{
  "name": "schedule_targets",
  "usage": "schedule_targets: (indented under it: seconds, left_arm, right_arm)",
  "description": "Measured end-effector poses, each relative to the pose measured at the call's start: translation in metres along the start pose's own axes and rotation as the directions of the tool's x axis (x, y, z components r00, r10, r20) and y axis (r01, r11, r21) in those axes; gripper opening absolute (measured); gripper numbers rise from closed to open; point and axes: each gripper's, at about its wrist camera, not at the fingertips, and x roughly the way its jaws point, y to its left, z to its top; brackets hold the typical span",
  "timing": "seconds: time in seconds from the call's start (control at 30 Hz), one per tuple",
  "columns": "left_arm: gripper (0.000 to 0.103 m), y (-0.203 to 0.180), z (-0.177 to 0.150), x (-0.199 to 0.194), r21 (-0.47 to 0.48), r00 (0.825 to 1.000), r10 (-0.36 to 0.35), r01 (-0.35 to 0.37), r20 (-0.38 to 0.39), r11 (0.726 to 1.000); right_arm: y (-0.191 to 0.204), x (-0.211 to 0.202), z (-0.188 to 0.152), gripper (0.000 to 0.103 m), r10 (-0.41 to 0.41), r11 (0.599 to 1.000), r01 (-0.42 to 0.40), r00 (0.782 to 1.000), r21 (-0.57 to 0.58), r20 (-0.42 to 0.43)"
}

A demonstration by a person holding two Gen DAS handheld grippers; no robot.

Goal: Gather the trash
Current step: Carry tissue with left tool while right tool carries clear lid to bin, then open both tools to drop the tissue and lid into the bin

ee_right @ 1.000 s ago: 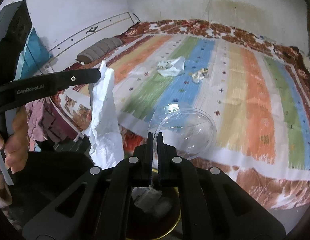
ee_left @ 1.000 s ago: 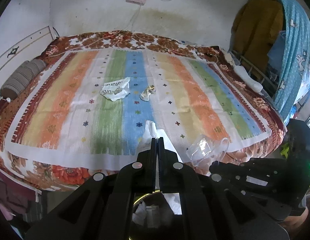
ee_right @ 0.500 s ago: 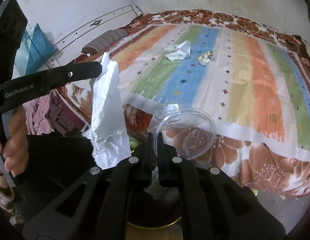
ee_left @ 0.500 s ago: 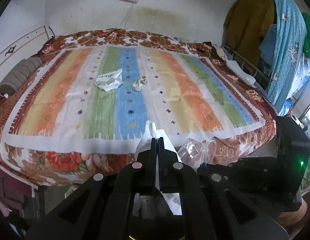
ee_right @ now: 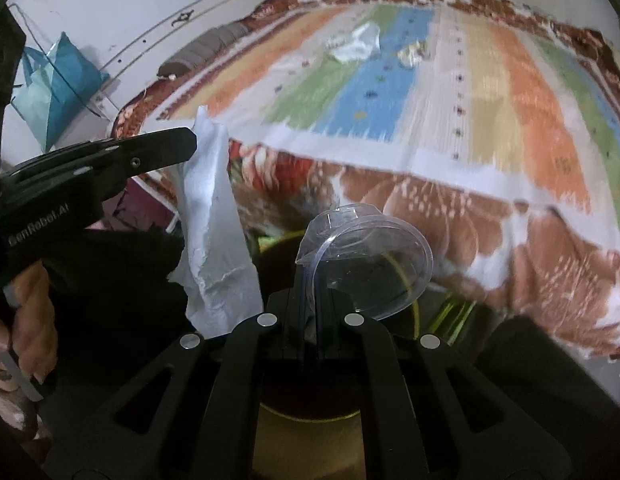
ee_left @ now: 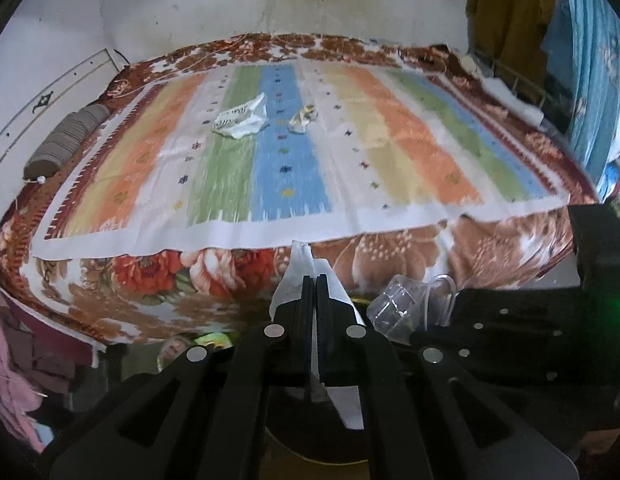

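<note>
My left gripper (ee_left: 311, 280) is shut on a white tissue (ee_left: 298, 270), which hangs down in the right wrist view (ee_right: 214, 236). My right gripper (ee_right: 310, 300) is shut on the rim of a clear plastic lid (ee_right: 374, 256), also seen in the left wrist view (ee_left: 406, 304). Both are held off the near edge of the bed, above a dark round bin with a yellow rim (ee_right: 310, 416). On the striped bedspread (ee_left: 390, 152) far ahead lie a crumpled white bag (ee_left: 242, 118) and a small shiny wrapper (ee_left: 303, 120).
A grey bolster (ee_left: 66, 140) lies at the bed's left edge. Clothes hang at the right (ee_left: 582, 60). A blue bag (ee_right: 62, 84) leans on the wall left of the bed. A floral blanket (ee_left: 170, 276) drapes over the bed's near side.
Both grippers have pulled back and down from over the bed to beyond its near edge, carrying the tissue and the lid. The bin below is now closer.
</note>
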Motion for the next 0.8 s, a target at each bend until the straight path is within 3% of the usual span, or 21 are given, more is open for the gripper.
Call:
schedule_targets:
  seconds: [0.17,0.4,0.43,0.5,0.57,0.73,0.8]
  left_arm:
    - [0.001,-0.001,-0.004,0.007,0.006,0.999,0.03,-0.03,-0.028,1.0]
    - [0.003,0.006,-0.001,0.021,-0.049,0.995,0.006,-0.011,-0.097,0.999]
    - [0.01,0.008,-0.001,0.024,-0.068,0.993,-0.005,-0.003,-0.114,0.998]
    - [0.025,0.015,-0.001,0.027,-0.117,0.99,-0.039,0.024,-0.133,0.993]
    - [0.027,0.022,0.0,0.024,-0.153,0.991,-0.053,0.034,-0.123,0.988]
    - [0.034,0.028,0.004,0.02,-0.178,0.993,-0.063,0.045,-0.1,0.983]
    - [0.035,0.028,0.007,0.021,-0.186,0.992,-0.077,0.058,-0.101,0.981]
  right_arm:
    - [-0.003,0.011,-0.006,0.003,0.006,1.0,-0.005,0.999,0.03,-0.042]
    - [-0.011,0.024,-0.008,0.005,0.012,0.996,-0.004,0.995,0.084,-0.098]
    - [-0.014,0.027,-0.009,0.006,0.024,0.994,-0.011,0.993,0.112,-0.112]
    - [-0.018,0.03,-0.01,0.023,0.04,0.99,-0.023,0.991,0.141,-0.124]
    - [-0.019,0.03,-0.01,0.031,0.037,0.989,-0.02,0.992,0.146,-0.119]
    - [-0.021,0.029,-0.009,0.034,0.034,0.988,-0.017,0.993,0.154,-0.109]
    - [-0.019,0.028,-0.007,0.041,0.04,0.989,-0.024,0.993,0.147,-0.109]
